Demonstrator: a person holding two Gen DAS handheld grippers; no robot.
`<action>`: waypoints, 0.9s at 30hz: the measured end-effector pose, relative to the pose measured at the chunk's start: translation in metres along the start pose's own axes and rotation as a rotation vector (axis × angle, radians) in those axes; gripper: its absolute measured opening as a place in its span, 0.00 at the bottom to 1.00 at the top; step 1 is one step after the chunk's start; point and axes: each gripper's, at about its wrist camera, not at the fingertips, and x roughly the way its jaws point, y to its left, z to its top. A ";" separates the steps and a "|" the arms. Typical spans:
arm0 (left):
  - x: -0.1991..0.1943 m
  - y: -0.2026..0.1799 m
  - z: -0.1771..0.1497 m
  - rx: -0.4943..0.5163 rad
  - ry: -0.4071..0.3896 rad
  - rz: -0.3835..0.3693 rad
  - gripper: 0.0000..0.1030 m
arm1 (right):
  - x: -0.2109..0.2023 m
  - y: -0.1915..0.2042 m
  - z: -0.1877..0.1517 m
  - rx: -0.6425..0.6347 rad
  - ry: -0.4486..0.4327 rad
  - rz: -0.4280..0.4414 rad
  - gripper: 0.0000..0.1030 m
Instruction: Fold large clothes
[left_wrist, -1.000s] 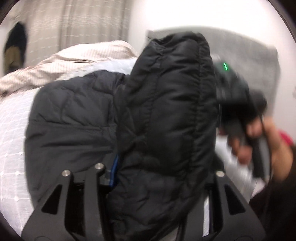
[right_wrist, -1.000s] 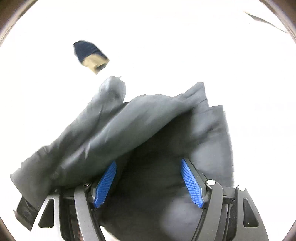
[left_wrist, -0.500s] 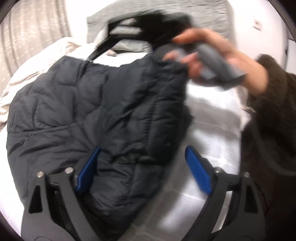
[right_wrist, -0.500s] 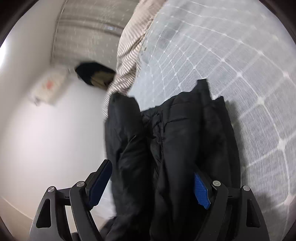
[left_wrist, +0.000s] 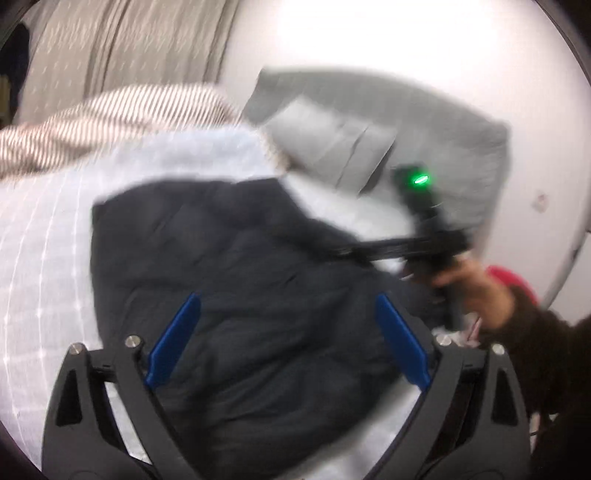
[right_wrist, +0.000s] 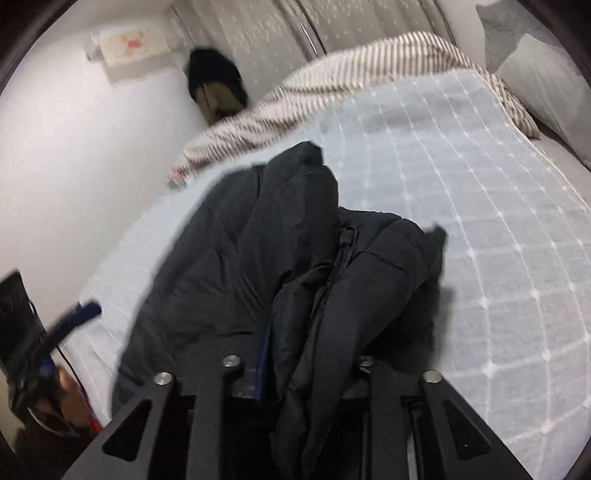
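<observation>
The bed (right_wrist: 461, 192), under a pale blue grid-stitched cover, carries the whole job: a black quilted jacket (left_wrist: 240, 295) lies across its middle, partly doubled over, with a striped blanket (right_wrist: 332, 74) heaped at the far edge and grey pillows (left_wrist: 332, 147) toward the head. No container is in sight. In the right wrist view the jacket's long axis runs away from the right tool (right_wrist: 310, 373), straight ahead toward the blanket, and a thick fold of it stands up between the jaws, which have just been closing and now pinch that fold. The left tool (left_wrist: 288, 339) has just been opening; its jaws stand spread above the jacket's near end with nothing gripped. The right hand looks the one placed to carry the next fold over.
</observation>
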 end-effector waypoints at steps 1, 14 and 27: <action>0.015 0.004 -0.006 -0.002 0.070 0.014 0.93 | 0.003 -0.008 -0.002 0.015 0.027 -0.024 0.52; 0.051 0.001 -0.021 0.072 0.180 0.071 0.94 | -0.027 -0.035 0.026 0.210 -0.163 0.064 0.78; 0.055 -0.002 -0.021 0.059 0.131 0.056 0.95 | -0.037 0.023 0.005 -0.058 -0.165 -0.241 0.10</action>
